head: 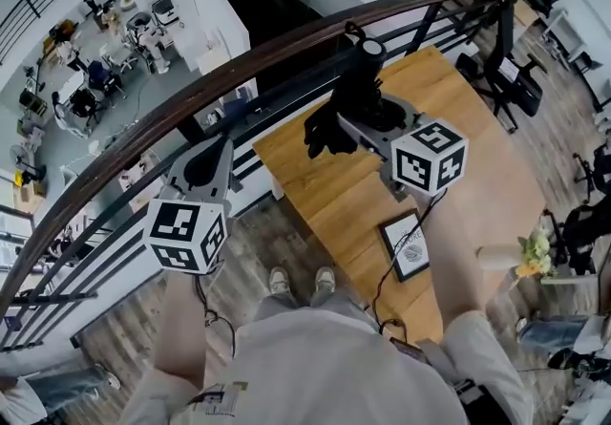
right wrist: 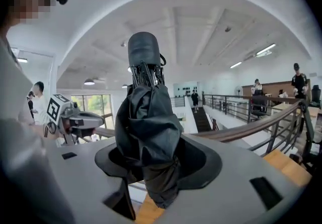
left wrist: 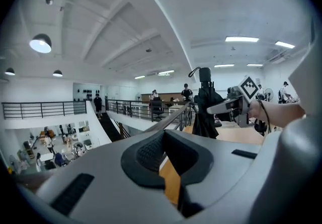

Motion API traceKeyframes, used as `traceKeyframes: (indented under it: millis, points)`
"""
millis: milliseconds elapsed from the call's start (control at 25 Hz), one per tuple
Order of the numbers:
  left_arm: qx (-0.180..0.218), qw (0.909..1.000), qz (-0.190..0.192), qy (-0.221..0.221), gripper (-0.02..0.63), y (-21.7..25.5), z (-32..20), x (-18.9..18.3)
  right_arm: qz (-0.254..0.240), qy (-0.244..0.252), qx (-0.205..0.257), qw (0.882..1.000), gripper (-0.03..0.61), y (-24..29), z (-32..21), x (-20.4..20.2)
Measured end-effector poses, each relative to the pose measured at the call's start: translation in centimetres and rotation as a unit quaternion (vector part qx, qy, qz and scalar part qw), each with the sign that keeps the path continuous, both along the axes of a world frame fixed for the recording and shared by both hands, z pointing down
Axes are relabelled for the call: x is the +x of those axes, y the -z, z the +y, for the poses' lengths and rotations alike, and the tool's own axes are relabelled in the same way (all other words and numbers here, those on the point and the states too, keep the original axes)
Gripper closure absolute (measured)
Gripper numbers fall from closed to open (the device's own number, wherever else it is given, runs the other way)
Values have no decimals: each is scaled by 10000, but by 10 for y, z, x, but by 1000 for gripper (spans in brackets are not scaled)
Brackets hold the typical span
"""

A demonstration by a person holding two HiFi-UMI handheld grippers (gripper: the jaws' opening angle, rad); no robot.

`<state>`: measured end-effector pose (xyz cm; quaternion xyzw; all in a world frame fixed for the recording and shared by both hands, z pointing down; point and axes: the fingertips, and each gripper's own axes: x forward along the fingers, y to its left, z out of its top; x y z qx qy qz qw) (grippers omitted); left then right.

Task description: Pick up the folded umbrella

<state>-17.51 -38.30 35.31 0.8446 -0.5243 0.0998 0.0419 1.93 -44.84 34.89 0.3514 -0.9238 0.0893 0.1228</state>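
Note:
The folded black umbrella (head: 355, 89) stands upright above the wooden table (head: 477, 156), held in my right gripper (head: 346, 125). In the right gripper view its bunched fabric (right wrist: 148, 122) fills the space between the jaws of my right gripper (right wrist: 156, 167), which is shut on it, and its capped end points up. The left gripper view shows the umbrella (left wrist: 205, 104) ahead to the right, clear of the table. My left gripper (head: 205, 163) hovers near the railing, to the left of the umbrella. Its jaws meet with nothing between them (left wrist: 171, 165).
A dark wooden handrail (head: 191, 94) with metal bars runs across in front of me, with a drop to a lower floor beyond. On the table lie a framed picture (head: 408, 244) and a cable. A vase of flowers (head: 530, 256) stands at its right edge.

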Motion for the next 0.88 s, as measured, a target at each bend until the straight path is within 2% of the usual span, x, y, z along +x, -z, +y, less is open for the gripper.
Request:
traceKeyframes:
  millis: [240, 360, 520, 680, 880]
  points:
    - [869, 9962, 53, 11, 598, 74, 14, -6, -406, -409, 997, 9933, 316, 102, 39, 16]
    - [1229, 9924, 18, 32, 598, 98, 21, 0, -592, -664, 1444, 9855, 316, 137, 57, 33]
    - [1642, 9864, -22, 113, 598, 126, 33, 6, -953, -928, 1798, 9747, 316, 170, 86, 52]
    - [1817, 9833, 28, 48, 598, 147, 55, 3, -1045, -1090, 2075, 9665, 316, 192, 126, 58]
    - [1774, 9841, 12, -36, 598, 138, 72, 11, -1066, -1238, 2136, 9632, 316, 189, 157, 73]
